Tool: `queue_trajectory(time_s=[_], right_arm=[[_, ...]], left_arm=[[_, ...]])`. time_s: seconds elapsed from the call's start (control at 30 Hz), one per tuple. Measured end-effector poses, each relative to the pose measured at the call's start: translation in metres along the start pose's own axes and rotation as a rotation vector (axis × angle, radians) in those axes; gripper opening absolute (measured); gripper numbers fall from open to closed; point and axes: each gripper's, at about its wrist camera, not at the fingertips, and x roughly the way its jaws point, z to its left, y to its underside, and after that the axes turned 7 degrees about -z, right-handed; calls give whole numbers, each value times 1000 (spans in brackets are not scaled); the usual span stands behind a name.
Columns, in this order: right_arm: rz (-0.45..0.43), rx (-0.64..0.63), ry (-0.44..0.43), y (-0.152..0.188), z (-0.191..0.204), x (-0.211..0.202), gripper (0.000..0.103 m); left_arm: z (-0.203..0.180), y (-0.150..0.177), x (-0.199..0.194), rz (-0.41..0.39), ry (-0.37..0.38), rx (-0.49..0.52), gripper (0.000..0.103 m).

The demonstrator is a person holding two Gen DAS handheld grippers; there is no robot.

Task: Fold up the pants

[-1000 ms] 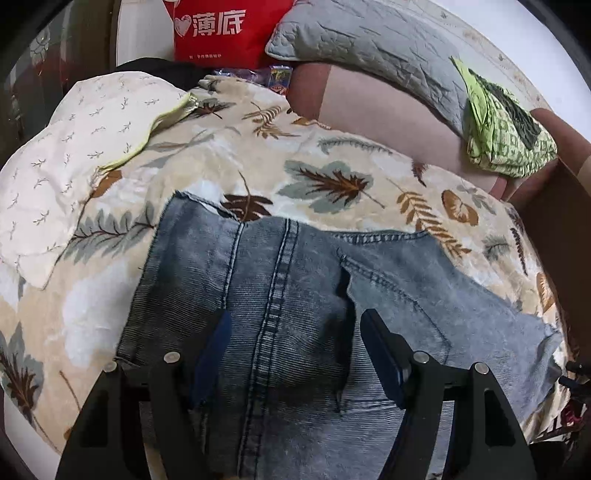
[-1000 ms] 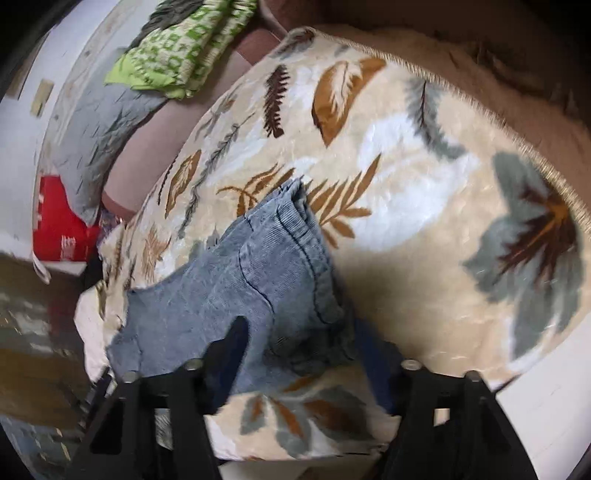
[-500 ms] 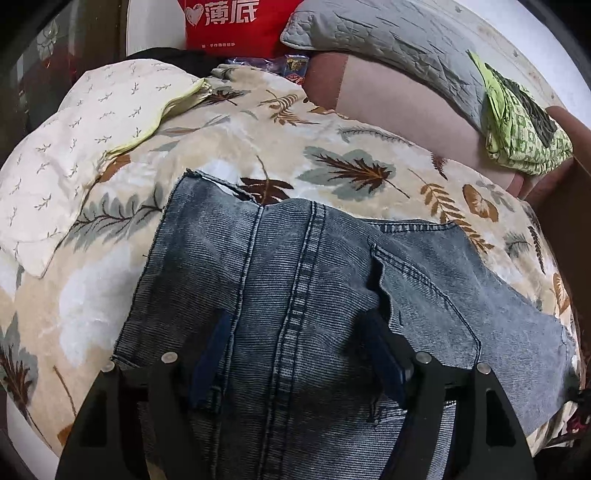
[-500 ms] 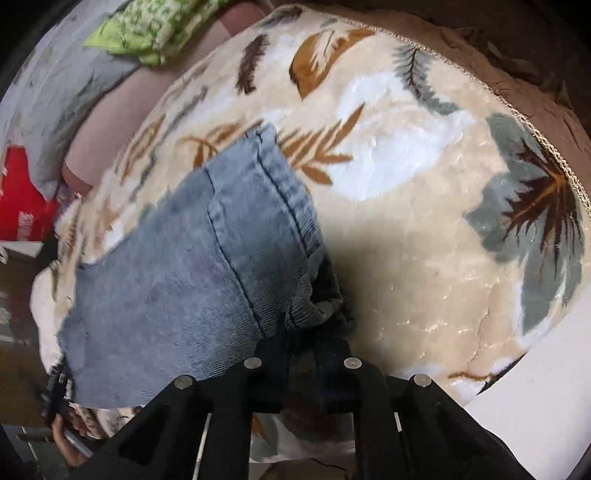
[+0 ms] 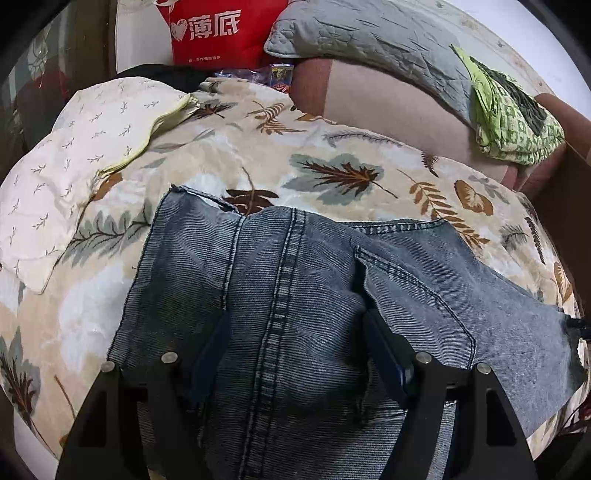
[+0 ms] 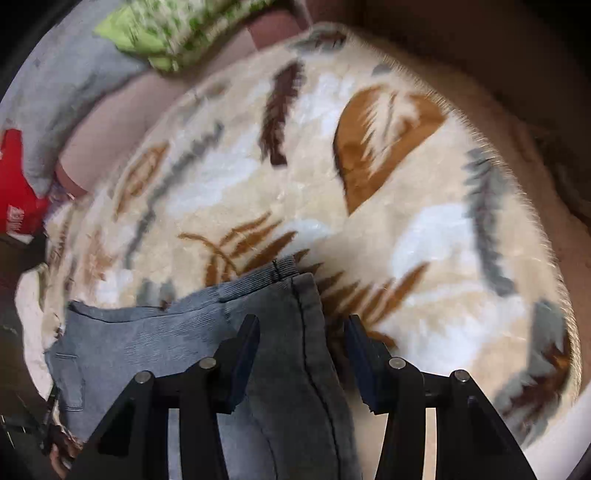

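Observation:
Grey-blue denim pants (image 5: 295,314) lie folded on a cream blanket with a leaf print (image 5: 332,166). My left gripper (image 5: 295,343) is open, its fingers low over the denim on either side of a stitched seam. In the right wrist view the pants (image 6: 258,332) lie at the lower left, and a folded edge of denim runs between the fingers of my right gripper (image 6: 301,350), which is open. This view is blurred by motion.
A cream pillow (image 5: 74,155) lies at the left. A red bag (image 5: 221,29), a grey quilted pillow (image 5: 369,37) and a green patterned cloth (image 5: 513,122) are at the back. The blanket's fringed edge (image 6: 517,184) is at the right.
My right gripper was shut on the denim edge half a second ago and is now open, swung over the fold. My left gripper stayed open and moved slightly forward over the pants.

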Motion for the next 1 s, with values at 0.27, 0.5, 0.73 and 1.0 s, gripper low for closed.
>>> queue_trajectory(time_s=[0.27, 0.5, 0.73, 1.0], right_arm=[[-211, -146, 101, 1, 25, -29, 8], [-154, -132, 110, 7, 17, -17, 15], [-218, -73, -94, 61, 30, -75, 19], [-137, -172, -7, 70, 73, -65, 31]], left_arm=[[-5, 2, 6, -2, -22, 26, 75], [-8, 4, 5, -3, -26, 47, 75], [-12, 1, -6, -42, -13, 46, 75], [-43, 3, -36, -39, 74, 106, 76]])
